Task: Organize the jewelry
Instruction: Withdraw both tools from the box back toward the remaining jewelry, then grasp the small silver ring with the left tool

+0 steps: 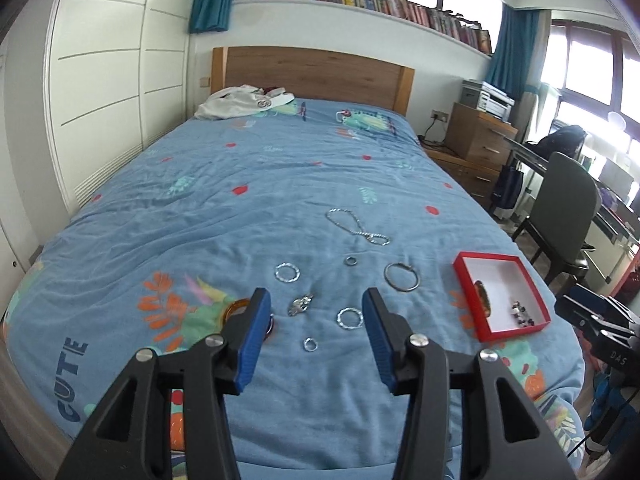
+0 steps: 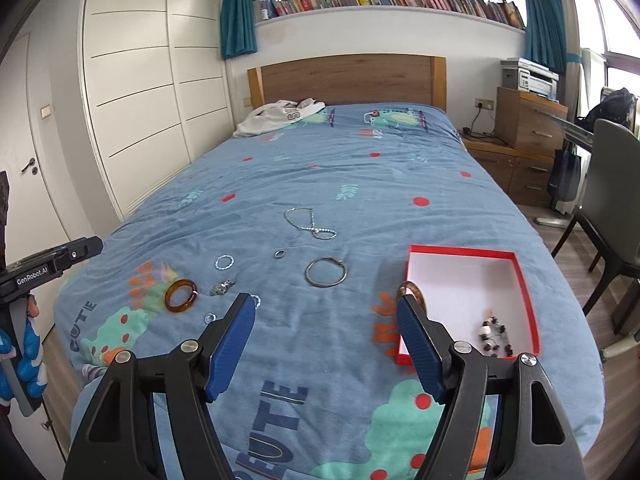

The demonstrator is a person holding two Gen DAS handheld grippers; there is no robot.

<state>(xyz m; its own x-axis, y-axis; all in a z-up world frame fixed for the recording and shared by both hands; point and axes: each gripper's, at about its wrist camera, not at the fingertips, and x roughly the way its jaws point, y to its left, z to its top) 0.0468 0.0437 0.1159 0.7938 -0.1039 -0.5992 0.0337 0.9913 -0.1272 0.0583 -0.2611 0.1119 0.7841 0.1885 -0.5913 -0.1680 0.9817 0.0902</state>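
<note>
Jewelry lies on the blue bedspread. A silver chain necklace (image 1: pixel 357 226) (image 2: pixel 310 224) is farthest back. Nearer are a large silver bangle (image 1: pixel 401 277) (image 2: pixel 326 272), a small dark ring (image 1: pixel 351 261) (image 2: pixel 280 254), twisted silver rings (image 1: pixel 287 272) (image 1: pixel 349 318) (image 2: pixel 224 262), a silver brooch (image 1: pixel 301 304) (image 2: pixel 222 287), a tiny ring (image 1: pixel 310 345) (image 2: pixel 210 318) and an amber bangle (image 1: pixel 236 307) (image 2: pixel 181 295). A red box (image 1: pixel 468 288) (image 2: pixel 520 276) holds an amber bangle (image 1: pixel 482 298) (image 2: pixel 412 290) and a bead bracelet (image 1: pixel 520 312) (image 2: pixel 494 334). My left gripper (image 1: pixel 316 312) is open above the rings. My right gripper (image 2: pixel 326 316) is open beside the box.
White clothing (image 1: pixel 244 102) (image 2: pixel 276 116) lies by the wooden headboard. A grey chair (image 1: pixel 568 208) (image 2: pixel 616 200) and a wooden drawer unit (image 1: pixel 476 136) (image 2: pixel 528 120) stand right of the bed. White wardrobe doors (image 2: pixel 136 100) line the left wall.
</note>
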